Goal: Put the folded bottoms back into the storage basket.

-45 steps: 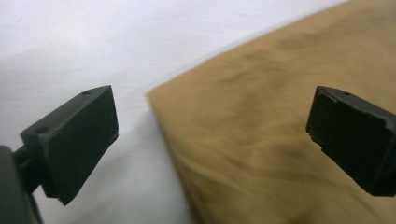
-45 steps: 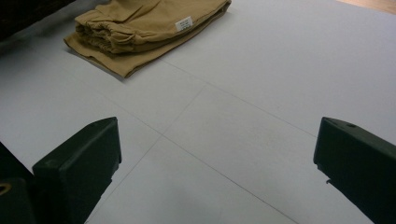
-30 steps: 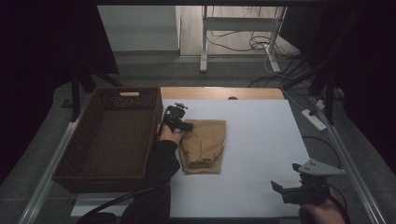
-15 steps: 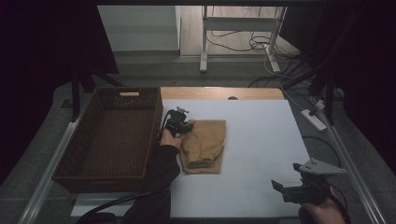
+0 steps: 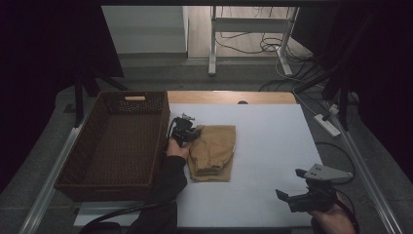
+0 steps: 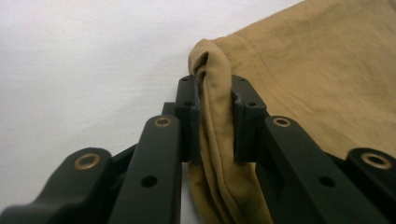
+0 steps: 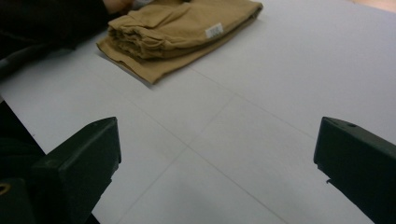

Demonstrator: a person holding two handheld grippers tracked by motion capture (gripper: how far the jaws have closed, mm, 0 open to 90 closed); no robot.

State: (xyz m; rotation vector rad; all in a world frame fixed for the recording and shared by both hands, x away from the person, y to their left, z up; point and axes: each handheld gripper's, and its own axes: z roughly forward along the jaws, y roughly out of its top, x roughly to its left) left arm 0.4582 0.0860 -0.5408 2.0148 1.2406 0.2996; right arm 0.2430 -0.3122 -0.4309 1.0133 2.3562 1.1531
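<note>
A folded tan garment point(image 5: 214, 151) lies on the white table point(image 5: 272, 131), just right of the basket. My left gripper point(image 5: 193, 133) is at its far left corner. Its jaws have just been closing, and a bunched fold of the tan cloth point(image 6: 327, 70) is now pinched between the pads of the left gripper point(image 6: 215, 93). My right gripper point(image 5: 287, 195) hovers near the table's front right corner with its jaws wide apart. The right gripper point(image 7: 217, 154) has nothing between its jaws, and the garment point(image 7: 182, 28) lies well ahead of it.
A large brown wicker basket point(image 5: 160, 141) stands at the table's left side, close beside the left hand. A power strip point(image 5: 327, 125) and cables lie past the right edge. Metal rails run along both sides of the table.
The left gripper has edged onto the garment's corner and its jaws have shut on the cloth. The right gripper has stayed where it was.
</note>
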